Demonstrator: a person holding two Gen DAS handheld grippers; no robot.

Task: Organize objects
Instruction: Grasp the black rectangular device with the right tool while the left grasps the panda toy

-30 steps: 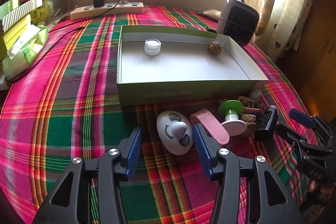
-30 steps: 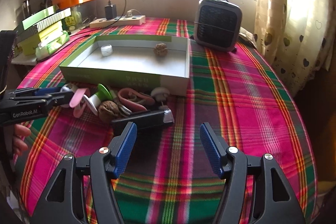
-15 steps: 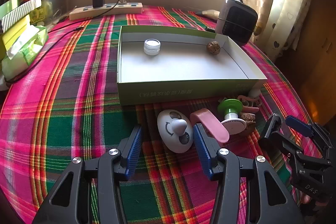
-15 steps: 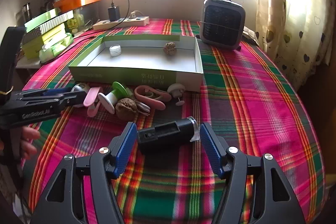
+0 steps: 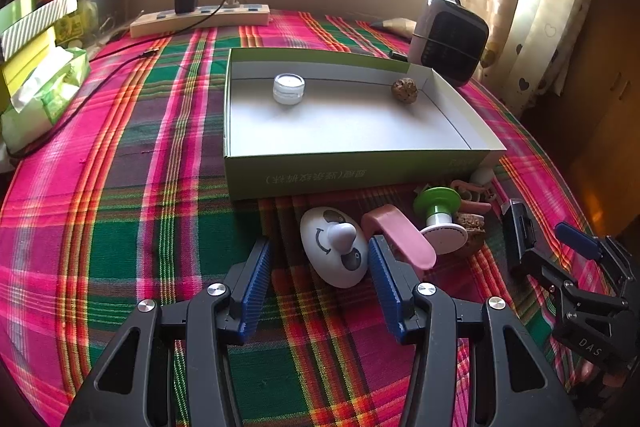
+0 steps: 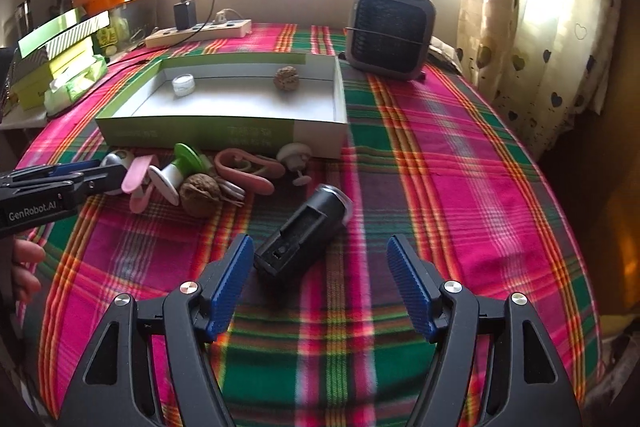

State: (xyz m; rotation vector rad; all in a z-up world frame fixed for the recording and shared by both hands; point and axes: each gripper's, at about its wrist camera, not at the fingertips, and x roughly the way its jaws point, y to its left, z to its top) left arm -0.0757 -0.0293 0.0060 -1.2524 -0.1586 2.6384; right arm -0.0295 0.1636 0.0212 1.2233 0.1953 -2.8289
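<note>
Where clutter (image 6: 208, 179) crowds: green box (image 6: 224, 135) behind

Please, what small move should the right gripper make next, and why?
Probably ease forward and down over the black cylindrical device. The right gripper has its jaws opening and empty, and the device lies loose on the plaid tablecloth, just ahead, outside the shallow green-sided cardboard box.

Left wrist view: rides behind its own fingers, angled down over the plaid tablecloth (image 5: 132, 187), facing the window, close to the green-sided tray (image 5: 360, 175); right wrist view: same downward tilt, set further right; shared: tray (image 6: 200, 135), heater (image 6: 390, 31), power strip (image 6: 198, 33).
</note>
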